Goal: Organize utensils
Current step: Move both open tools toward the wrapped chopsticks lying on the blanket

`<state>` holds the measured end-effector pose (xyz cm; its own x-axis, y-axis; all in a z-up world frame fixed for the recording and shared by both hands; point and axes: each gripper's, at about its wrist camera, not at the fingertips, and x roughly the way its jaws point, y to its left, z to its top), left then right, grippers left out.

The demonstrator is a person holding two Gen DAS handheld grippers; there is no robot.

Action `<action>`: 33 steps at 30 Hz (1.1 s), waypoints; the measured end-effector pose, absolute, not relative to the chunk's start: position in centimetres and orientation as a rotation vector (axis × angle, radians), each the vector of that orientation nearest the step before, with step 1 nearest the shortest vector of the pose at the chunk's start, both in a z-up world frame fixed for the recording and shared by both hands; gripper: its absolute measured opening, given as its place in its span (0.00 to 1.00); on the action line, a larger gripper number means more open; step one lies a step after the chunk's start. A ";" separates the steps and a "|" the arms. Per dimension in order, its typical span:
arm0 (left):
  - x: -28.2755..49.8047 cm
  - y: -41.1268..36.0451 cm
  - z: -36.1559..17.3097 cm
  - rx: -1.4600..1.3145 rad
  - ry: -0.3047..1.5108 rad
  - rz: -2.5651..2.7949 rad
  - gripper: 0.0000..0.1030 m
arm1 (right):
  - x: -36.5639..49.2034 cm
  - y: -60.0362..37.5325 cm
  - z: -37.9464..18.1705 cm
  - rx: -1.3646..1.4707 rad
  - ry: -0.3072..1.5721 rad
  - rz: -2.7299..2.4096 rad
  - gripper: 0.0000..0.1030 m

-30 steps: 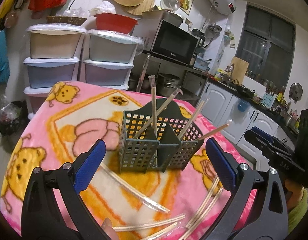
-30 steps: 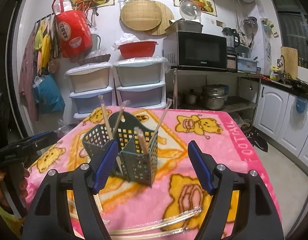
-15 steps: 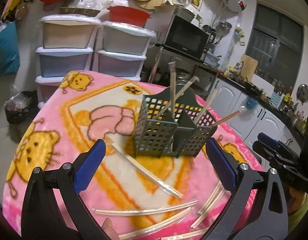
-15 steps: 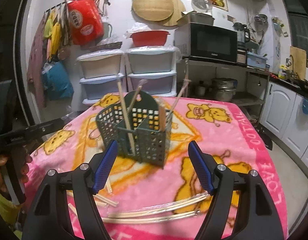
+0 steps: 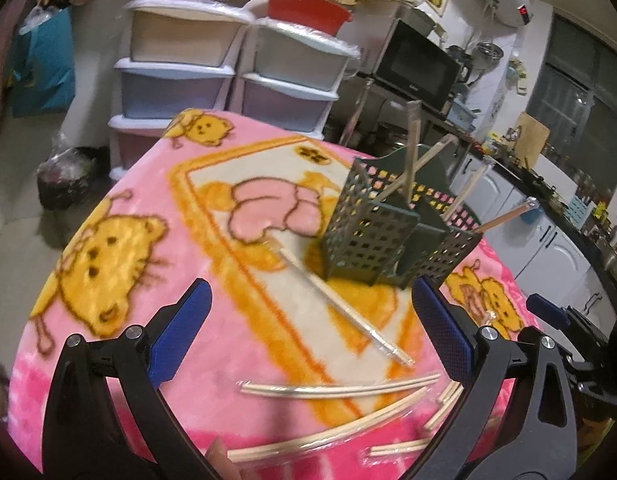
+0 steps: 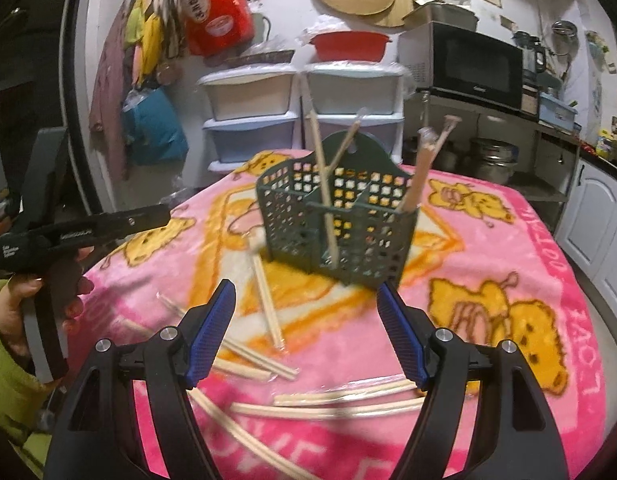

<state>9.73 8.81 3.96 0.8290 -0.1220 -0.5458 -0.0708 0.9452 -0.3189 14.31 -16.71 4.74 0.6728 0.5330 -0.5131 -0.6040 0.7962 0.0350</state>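
Observation:
A dark green perforated utensil holder (image 5: 392,236) (image 6: 340,220) stands on the pink cartoon blanket (image 5: 120,256) with several wrapped chopsticks upright in it. More wrapped chopsticks lie loose on the blanket: one diagonal stick (image 5: 340,304) beside the holder, and several pairs (image 5: 340,390) (image 6: 340,402) near the front edge. My left gripper (image 5: 308,320) is open above the loose sticks, nothing between its blue pads. My right gripper (image 6: 306,324) is open too, empty, hovering just short of the holder. A hand holds the left gripper's handle (image 6: 48,236) at the left of the right wrist view.
Stacked plastic drawers (image 5: 228,64) (image 6: 300,116) stand behind the table. A microwave (image 6: 476,68) sits on a metal rack, white kitchen cabinets (image 5: 548,236) run along the right. A dark bag (image 5: 64,176) lies on the floor at the table's far left.
Both grippers have come down and tilted toward the blanket; the holder sits higher in both views and more loose chopsticks show at the front. Both stayed open.

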 end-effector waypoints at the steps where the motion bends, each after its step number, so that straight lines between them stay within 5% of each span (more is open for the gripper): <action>1: 9.6 9.0 3.8 -0.339 0.601 -0.022 0.90 | 14.2 -16.5 4.7 -0.147 0.535 0.651 0.68; 28: 7.9 12.6 -1.4 -0.423 0.742 -0.010 0.89 | 11.2 -11.8 0.0 -0.286 0.701 0.887 0.66; 33: 7.9 12.1 -2.3 -0.422 0.781 -0.052 0.74 | 10.5 -10.5 -1.3 -0.321 0.749 0.942 0.62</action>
